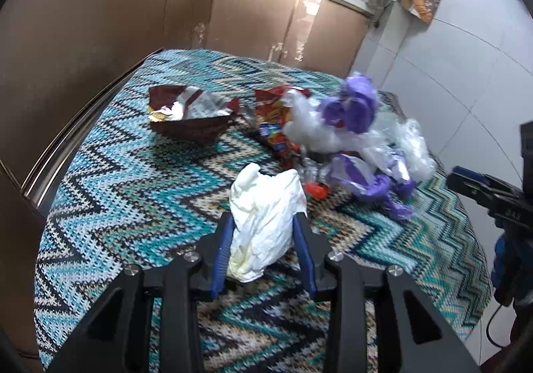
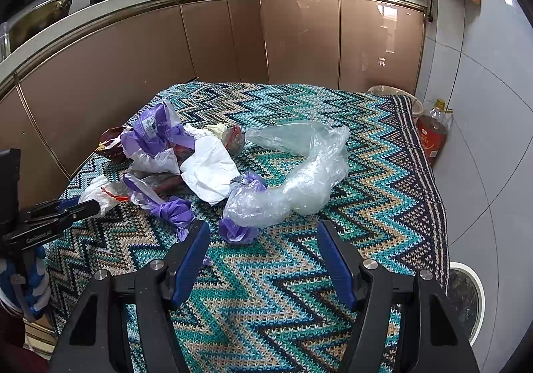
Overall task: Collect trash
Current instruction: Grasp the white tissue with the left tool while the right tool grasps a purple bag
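A: Where do we stand on room at the table (image 2: 383, 173)?

B: Its zigzag cloth (image 2: 266, 289) runs bare in front of our right claw (image 2: 263, 239) and off to the right edge, where the cloth hangs over. Past that edge we see a bin (image 2: 466, 296) on the floor, and a red bottle (image 2: 431, 136) near the far corner by the tiled wall. The cabinets (image 2: 216, 46) stand close along the far and left sides, so those edges are tight.

A: And the trash?

B: It sits in a heap left of the middle. We see purple bags (image 2: 156, 129) knotted and crumpled, a white tissue (image 2: 210, 169) among them, and a long clear bag (image 2: 299, 183) trailing toward the right. In the left view a red wrapper (image 1: 276, 126) lies beside the heap, and a dark basket (image 1: 190, 119) full of wrappers stands apart, nearer the left edge.

A: Our claws?

B: The left claw (image 1: 263, 223) is pinching a crumpled white wad (image 1: 266, 213), its blue pads (image 1: 223, 246) pressing both sides, with the wad raised a little above the cloth on the near side of the heap. The right claw is spread wide with nothing in it, just short of a purple scrap (image 2: 238, 233). Each claw shows at the other view's edge, well apart.
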{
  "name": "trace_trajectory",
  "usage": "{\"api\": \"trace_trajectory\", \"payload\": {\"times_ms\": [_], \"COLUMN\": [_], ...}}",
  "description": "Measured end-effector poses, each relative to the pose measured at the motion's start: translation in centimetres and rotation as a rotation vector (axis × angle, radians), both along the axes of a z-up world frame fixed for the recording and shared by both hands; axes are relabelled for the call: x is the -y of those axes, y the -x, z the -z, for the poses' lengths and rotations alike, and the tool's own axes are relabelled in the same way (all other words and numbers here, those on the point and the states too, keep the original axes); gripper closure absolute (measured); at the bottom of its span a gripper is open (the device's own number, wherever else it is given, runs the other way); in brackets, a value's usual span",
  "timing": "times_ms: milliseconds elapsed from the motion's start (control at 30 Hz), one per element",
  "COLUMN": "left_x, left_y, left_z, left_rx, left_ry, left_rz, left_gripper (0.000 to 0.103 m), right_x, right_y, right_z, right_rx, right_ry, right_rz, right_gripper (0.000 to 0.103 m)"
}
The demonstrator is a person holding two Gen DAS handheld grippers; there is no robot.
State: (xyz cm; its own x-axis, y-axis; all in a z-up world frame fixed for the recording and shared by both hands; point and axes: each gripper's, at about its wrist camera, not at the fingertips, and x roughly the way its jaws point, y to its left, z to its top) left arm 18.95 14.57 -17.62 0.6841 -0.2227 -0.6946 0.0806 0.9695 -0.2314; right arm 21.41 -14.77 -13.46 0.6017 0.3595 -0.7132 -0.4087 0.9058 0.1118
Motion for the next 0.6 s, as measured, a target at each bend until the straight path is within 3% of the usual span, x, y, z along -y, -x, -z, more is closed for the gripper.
{"api": "trace_trajectory", "payload": {"times_ms": [100, 167, 300, 600], "left_x": [0.9, 1.9, 3.1, 2.2], "left_y": [1.1, 1.4, 2.7, 1.4], "left_z": [-0.3, -0.3, -0.2, 0.6], "left_rx": [0.01, 0.018, 0.023, -0.008], "left_ry": [0.008, -0.029, -0.085, -0.085], "left_rz": [0.059, 0.098, 0.155, 0.09], "left_gripper": [0.064, 0.056, 0.052, 0.051], "right_x": [0.0, 0.1, 0.3, -0.6], "right_y": [0.2, 0.3, 0.4, 0.7], "right_z": [0.1, 0.3, 0.5, 0.6], "right_rx": [-0.005, -0.009, -0.019, -0.034], "right_ry": [-0.002, -0.001, -0.002, -0.027], "right_rz": [0.001, 0.002, 0.006, -0.057], "right_gripper": [0.038, 0.038, 0.039, 0.04]}}
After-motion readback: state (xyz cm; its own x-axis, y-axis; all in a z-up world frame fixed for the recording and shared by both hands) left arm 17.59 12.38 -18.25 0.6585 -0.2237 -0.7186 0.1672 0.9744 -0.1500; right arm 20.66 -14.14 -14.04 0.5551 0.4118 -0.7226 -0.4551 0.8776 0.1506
